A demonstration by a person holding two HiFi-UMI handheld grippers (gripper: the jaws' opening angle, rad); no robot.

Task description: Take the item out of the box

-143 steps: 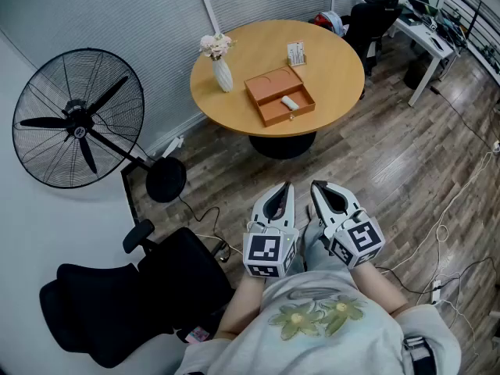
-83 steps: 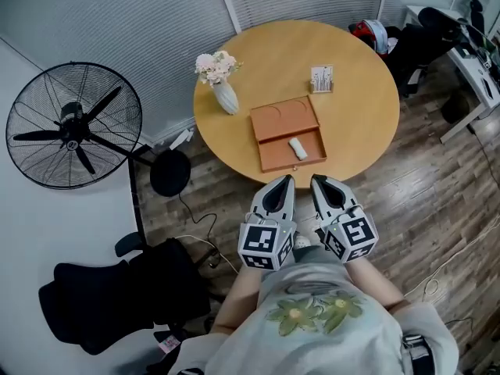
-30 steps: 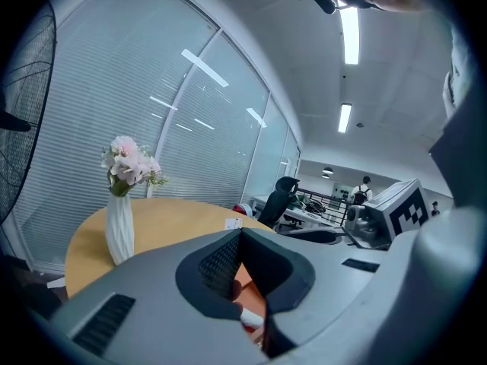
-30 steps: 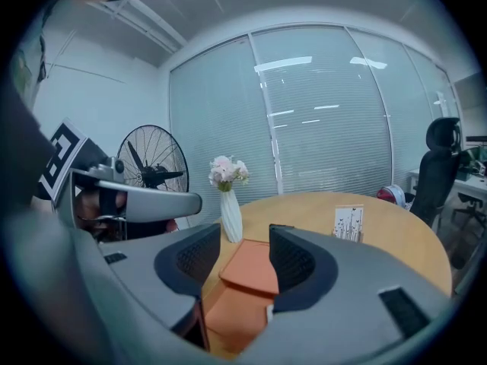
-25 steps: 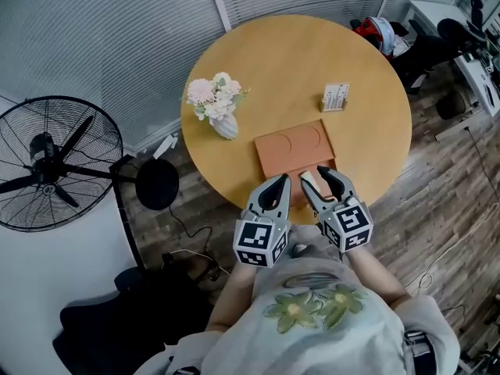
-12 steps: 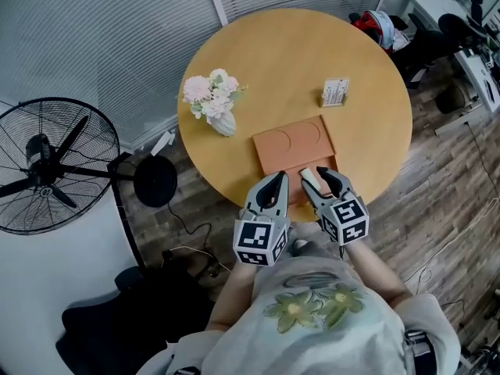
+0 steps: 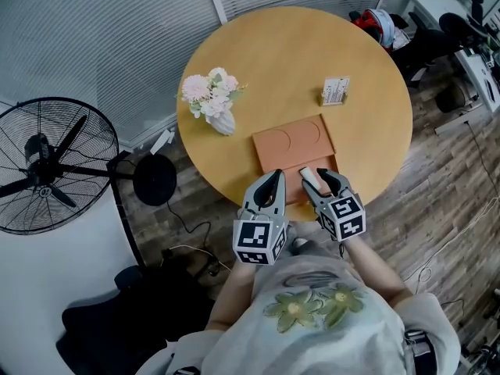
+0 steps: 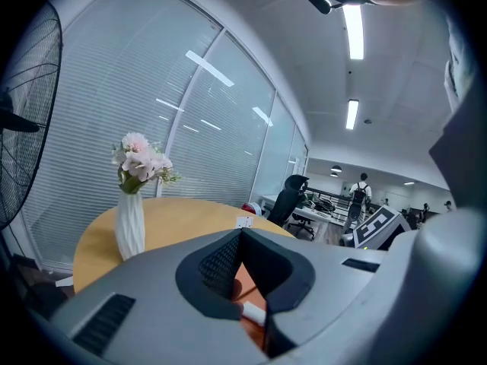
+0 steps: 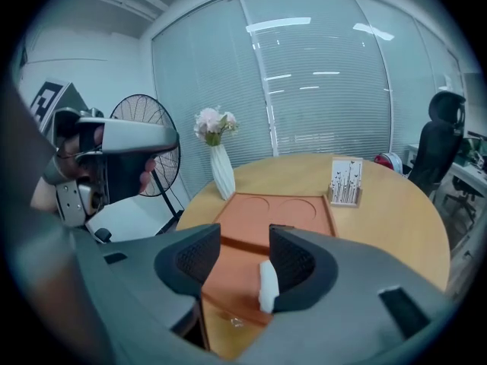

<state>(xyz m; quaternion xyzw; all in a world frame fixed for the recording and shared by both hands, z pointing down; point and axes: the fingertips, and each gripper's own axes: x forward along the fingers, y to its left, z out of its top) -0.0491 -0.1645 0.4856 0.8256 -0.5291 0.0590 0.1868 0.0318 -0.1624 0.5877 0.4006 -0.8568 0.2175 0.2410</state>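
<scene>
An orange box (image 7: 293, 141) lies on the round wooden table (image 7: 273, 61), its drawer pulled out toward the near edge. A small white item (image 7: 308, 177) lies in the drawer, also in the right gripper view as the white item (image 9: 268, 286), just in front of the right-hand jaw. My right gripper (image 7: 316, 178) hovers open over the drawer (image 9: 236, 276) with nothing between its jaws. My left gripper (image 7: 273, 177) is shut and empty, at the table's near edge just left of the drawer. Through its jaws I glimpse the white item (image 8: 253, 313).
A white vase with pink flowers (image 7: 219, 118) stands left of the box, and a small card holder (image 7: 334, 91) behind it on the right. A floor fan (image 7: 47, 162) stands off to the left, a black chair (image 7: 117, 319) behind me, desks and chairs (image 7: 437, 30) at the right.
I have walked up to the table, and both grippers now reach its near edge. In the last half second the right gripper edged slightly forward over the drawer.
</scene>
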